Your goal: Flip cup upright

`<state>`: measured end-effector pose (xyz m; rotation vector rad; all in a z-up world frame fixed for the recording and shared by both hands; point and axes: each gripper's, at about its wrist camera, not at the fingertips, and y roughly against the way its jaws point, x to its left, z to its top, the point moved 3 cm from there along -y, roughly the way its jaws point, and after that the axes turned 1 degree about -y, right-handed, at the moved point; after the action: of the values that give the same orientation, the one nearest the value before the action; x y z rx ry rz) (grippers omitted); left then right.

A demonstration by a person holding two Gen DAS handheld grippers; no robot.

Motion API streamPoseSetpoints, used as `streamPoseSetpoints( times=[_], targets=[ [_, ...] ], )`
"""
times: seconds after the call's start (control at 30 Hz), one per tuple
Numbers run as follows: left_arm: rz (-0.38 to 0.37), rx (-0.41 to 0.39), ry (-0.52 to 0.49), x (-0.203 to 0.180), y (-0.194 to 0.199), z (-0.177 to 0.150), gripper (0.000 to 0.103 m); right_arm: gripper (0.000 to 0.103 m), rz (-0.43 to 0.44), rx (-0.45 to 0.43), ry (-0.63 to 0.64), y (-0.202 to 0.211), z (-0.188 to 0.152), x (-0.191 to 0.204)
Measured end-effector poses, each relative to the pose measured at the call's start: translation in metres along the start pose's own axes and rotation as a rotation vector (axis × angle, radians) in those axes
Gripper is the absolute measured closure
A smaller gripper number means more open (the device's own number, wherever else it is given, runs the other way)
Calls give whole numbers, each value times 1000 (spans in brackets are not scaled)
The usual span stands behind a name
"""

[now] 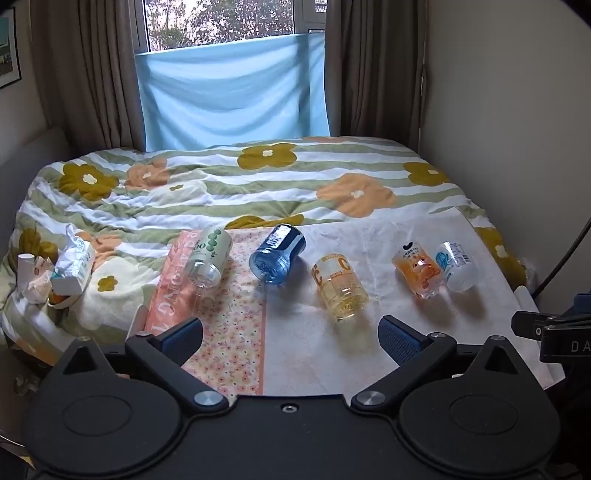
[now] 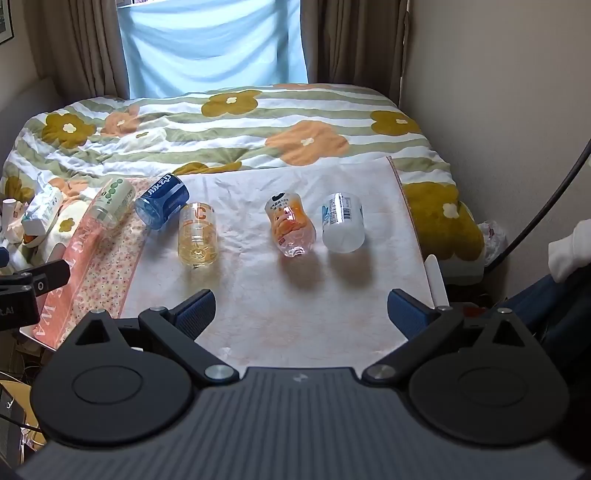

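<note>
Soft daylight from the window (image 1: 221, 22) at the back, partly cut by the blue cloth (image 1: 232, 88). Room fairly dim, colours muted. Cups cast short soft shadows toward camera. Small glints on clear plastic. Strong fisheye bending at edges, dark vignette corners. Focus acceptable throughout.

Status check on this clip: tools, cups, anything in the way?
Left tool open, empty. Right tool open, empty. Five cups on their sides on the cloth, nearest the yellow cup; none upright. Nothing blocking.
</note>
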<state>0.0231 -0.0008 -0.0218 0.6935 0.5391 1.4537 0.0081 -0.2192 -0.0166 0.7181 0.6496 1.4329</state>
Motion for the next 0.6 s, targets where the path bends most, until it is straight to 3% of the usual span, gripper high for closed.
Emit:
streamPoseSetpoints(
  times=[0.6],
  targets=[
    [1,-22,-6,3,1,0,0,0,1,-5,-1,-1,0,2]
  ],
)
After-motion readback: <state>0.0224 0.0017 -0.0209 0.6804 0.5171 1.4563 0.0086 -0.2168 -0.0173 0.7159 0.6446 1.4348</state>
